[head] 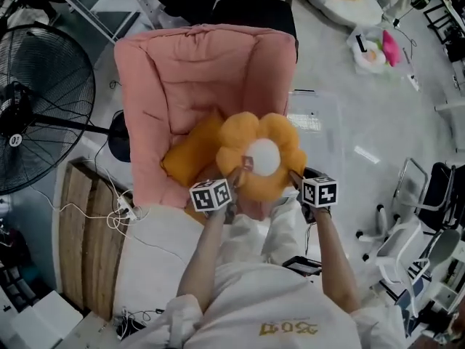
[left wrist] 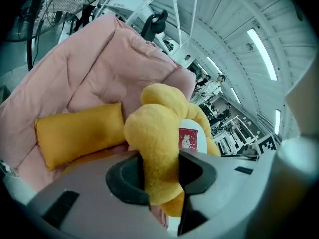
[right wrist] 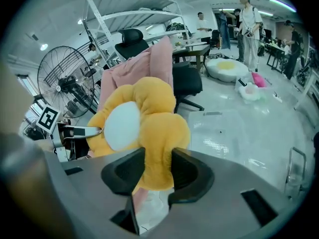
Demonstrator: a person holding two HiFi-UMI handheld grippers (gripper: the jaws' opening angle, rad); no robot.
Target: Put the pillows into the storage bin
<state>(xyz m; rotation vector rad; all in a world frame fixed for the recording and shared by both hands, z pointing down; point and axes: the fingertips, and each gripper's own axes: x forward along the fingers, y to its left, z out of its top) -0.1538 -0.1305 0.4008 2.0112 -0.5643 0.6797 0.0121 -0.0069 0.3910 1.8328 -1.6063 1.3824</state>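
item: left tongs [head: 238,171]. closed on a petal of the flower pillow [head: 261,155], at the pillow's 8 o'clock edge. the plush is squeezed thin between the pads.

item: right tongs [head: 294,174]. closed on another petal, at the 4 o'clock edge, with the same firm pinch.

item: flower pillow. orange petals, white centre. it hangs between the two tongs over the front of the pink chair [head: 196,71], apparently lifted off the seat. not yet stored.

item: orange oblong pillow [head: 190,155]. lies on the chair seat at 9 o'clock of the flower pillow, untouched.

item: clear bin [head: 327,115]. stands on the floor at 2 o'clock of the flower pillow, just beside the chair. its walls are see-through and hard to read, so whether it holds anything cannot be told.

handling note, step in hand: carrying the flower pillow to the bin.
- both tongs should travel together at a fixed spacing, since pulling apart may tug a petal out of one pinch.
- swing toward 2 o'clock and keep the pillow above the rim.
- centre it over the opening and lower it well inside before letting go.
- open both tongs at once so the pillow drops flat.
- the soft filling should squash down, which leaves room for the oblong pillow.
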